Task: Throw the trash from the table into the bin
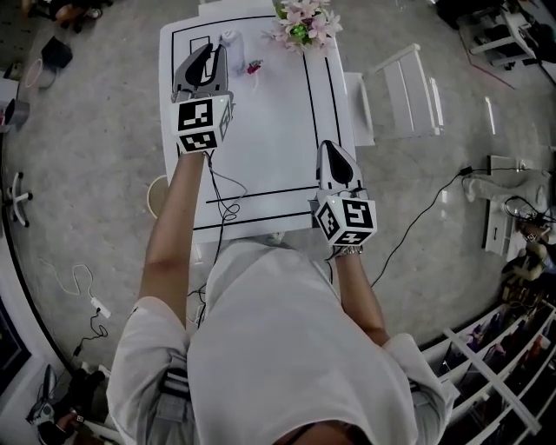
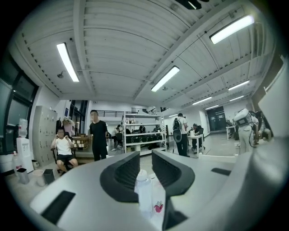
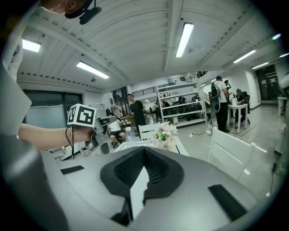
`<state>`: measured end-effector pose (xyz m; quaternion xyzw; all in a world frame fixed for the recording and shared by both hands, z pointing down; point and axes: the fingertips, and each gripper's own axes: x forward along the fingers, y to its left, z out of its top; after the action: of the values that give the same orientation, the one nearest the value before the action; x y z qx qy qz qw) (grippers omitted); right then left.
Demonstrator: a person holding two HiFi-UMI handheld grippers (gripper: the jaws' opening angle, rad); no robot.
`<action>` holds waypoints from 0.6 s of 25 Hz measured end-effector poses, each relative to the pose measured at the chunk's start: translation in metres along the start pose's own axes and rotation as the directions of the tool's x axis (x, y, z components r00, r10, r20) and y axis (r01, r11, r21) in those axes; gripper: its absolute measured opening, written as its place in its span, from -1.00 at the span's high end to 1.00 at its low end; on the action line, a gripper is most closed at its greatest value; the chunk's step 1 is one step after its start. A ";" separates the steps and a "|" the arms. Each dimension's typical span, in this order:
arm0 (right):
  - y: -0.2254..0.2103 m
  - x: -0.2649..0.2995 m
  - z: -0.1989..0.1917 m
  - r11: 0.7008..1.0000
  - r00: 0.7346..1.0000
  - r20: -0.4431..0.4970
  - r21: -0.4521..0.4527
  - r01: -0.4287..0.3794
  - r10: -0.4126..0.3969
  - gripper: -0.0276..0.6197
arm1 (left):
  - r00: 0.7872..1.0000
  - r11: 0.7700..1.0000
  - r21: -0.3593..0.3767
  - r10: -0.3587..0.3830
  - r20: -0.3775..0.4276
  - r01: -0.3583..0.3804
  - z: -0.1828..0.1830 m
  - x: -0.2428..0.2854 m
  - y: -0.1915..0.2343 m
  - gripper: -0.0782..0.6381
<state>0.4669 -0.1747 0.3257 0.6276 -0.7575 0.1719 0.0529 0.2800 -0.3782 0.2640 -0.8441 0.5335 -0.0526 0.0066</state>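
Big open workshop all round, strip lights overhead, metal shelving (image 2: 142,135) far ahead of the left gripper (image 1: 212,52), people standing and sitting near it. Grey speckled floor (image 1: 87,174) below, cables trailing across it. The white table (image 1: 278,130), edged with a black line, lies under both tools, and a white chair (image 1: 408,87) sits off to the right of the right gripper (image 1: 330,149). The print on show is the square black-and-white marker pattern on each cube (image 1: 204,122). Pink flowers (image 1: 304,22) stand ahead, between the two tools. Left gripper is released, jaws a little apart, and the clear white-capped bottle (image 1: 231,45) stands on the table just at its tips, pads not pressing it; its label is too small to read. A small red scrap (image 1: 254,66) lies just right of those tips. Right gripper is clenched, tips together on nothing. A round pale rim (image 1: 157,193) peeks out beside the left forearm, mostly hidden: bin or not, can't tell.
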 end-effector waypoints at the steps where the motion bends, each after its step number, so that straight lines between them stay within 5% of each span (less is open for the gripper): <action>1: -0.004 0.002 -0.003 1.000 1.000 -0.011 0.005 0.013 -0.013 0.91 | 1.000 1.000 -0.010 -0.009 -0.020 0.009 -0.010 0.010 0.000 0.54; 7: -0.023 0.018 -0.018 0.997 0.995 -0.067 0.011 0.070 -0.069 0.91 | 0.994 0.999 -0.032 -0.018 -0.110 0.014 -0.057 0.062 0.003 0.26; 15: -0.039 0.024 -0.034 0.993 0.987 -0.108 0.017 0.119 -0.117 0.91 | 0.991 1.000 -0.025 0.011 -0.132 -0.015 -0.084 0.092 0.012 0.22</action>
<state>0.4946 -0.1922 0.3724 0.6619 -0.7130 0.2103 0.0960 0.3004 -0.4627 0.3539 -0.8354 0.5389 -0.1013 -0.0389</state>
